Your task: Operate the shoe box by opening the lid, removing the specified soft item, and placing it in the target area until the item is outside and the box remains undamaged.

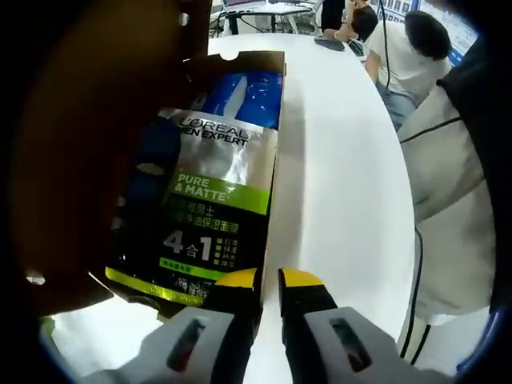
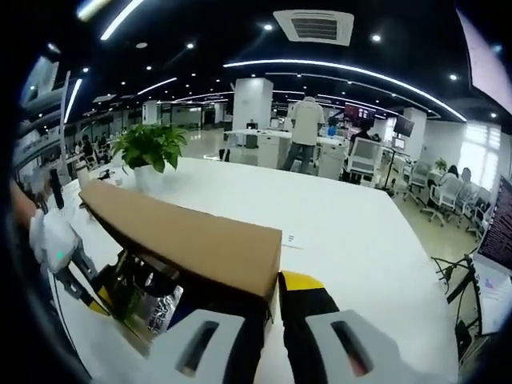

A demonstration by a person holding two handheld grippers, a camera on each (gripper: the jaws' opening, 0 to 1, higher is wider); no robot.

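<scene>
The open shoe box [image 1: 240,72] lies on the white desk [image 1: 344,184]; inside, the L'Oreal pouch [image 1: 212,216] runs lengthwise. Left hand-held gripper [image 1: 268,280] pinches the pouch's near edge; right hand-held gripper [image 2: 272,288] clamps the cardboard lid [image 2: 192,236].

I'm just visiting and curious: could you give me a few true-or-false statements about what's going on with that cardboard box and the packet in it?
1. The packet in the shoe box reads "PURE & MATTE". True.
2. The box stands on a black table. False: the table is white.
3. A potted plant stands on the table beyond the box. True.
4. The packet lies out on the table, away from the box. False: it is inside the box.
5. The right gripper has its jaws at the edge of the cardboard lid. True.
</scene>
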